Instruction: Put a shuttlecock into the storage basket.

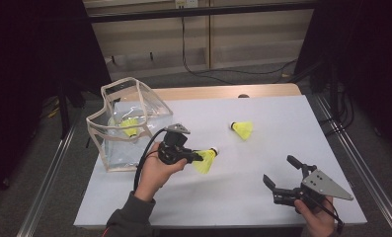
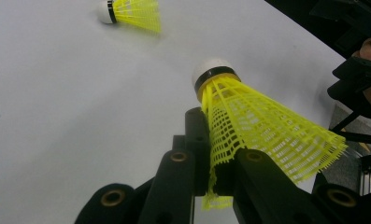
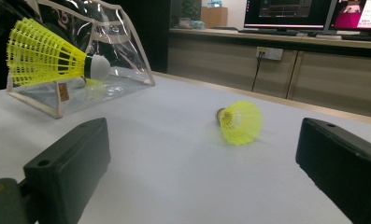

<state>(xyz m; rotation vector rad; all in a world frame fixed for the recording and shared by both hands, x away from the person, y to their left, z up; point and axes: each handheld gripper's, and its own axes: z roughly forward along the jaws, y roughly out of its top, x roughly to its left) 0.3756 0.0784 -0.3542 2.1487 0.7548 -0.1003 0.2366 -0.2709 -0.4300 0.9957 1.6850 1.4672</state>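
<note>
**Yellow shuttlecock pinched in left tongs above the desk**

Left tongs (image 1: 196,157) clamped on the mesh skirt of a yellow shuttlecock (image 1: 206,160), held just above the white desk (image 1: 262,148), left of centre. Seen from the left gripper view, skirt (image 2: 267,130) squeezed between the two black jaws near its open edge, white cork tip (image 2: 210,70) pointing away from the tongs toward the far side, skirt fanning out to the right. Gripped shuttlecock just right of the clear pouch (image 1: 129,126), apart from it.

Right tongs (image 1: 282,173) spread wide, holding nothing, low at the near right corner of the desk, well apart from the gripped shuttlecock.

Second shuttlecock (image 1: 243,129) lying on its side on the desk, farther off and to the right, between the two jaws in the right gripper view (image 3: 240,121). Third shuttlecock (image 1: 129,127) inside the pouch at the far left.
</note>
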